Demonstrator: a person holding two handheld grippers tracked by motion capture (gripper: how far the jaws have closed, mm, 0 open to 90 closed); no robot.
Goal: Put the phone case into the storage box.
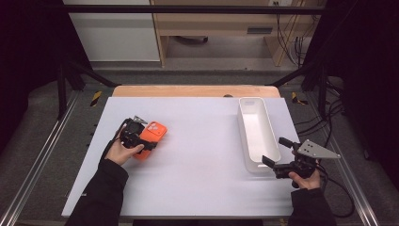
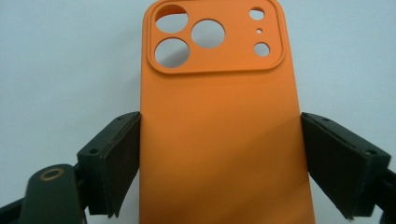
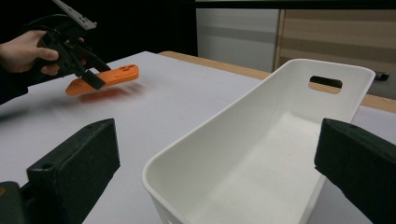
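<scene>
An orange phone case (image 1: pixel 154 133) with camera cut-outs is clamped at its two long sides by my left gripper (image 1: pixel 142 141), at the table's left. In the left gripper view the case (image 2: pixel 219 116) fills the space between both jaws, and the left gripper (image 2: pixel 219 163) is shut on it. From the right gripper view the case (image 3: pixel 106 78) hangs slightly above the table over its shadow, held by the left gripper (image 3: pixel 88 77). My right gripper (image 1: pixel 274 150) stands open at the near end of a long white bin (image 1: pixel 243 123), jaws wide apart on either side of the bin's end (image 3: pixel 224 135).
The white tabletop (image 1: pixel 197 160) spreads between the two hands. The bin holds nothing and has a handle slot (image 3: pixel 325 83) in its far wall. Black frame posts stand at the table's far corners, with a wooden edge (image 1: pixel 188 91) along the back.
</scene>
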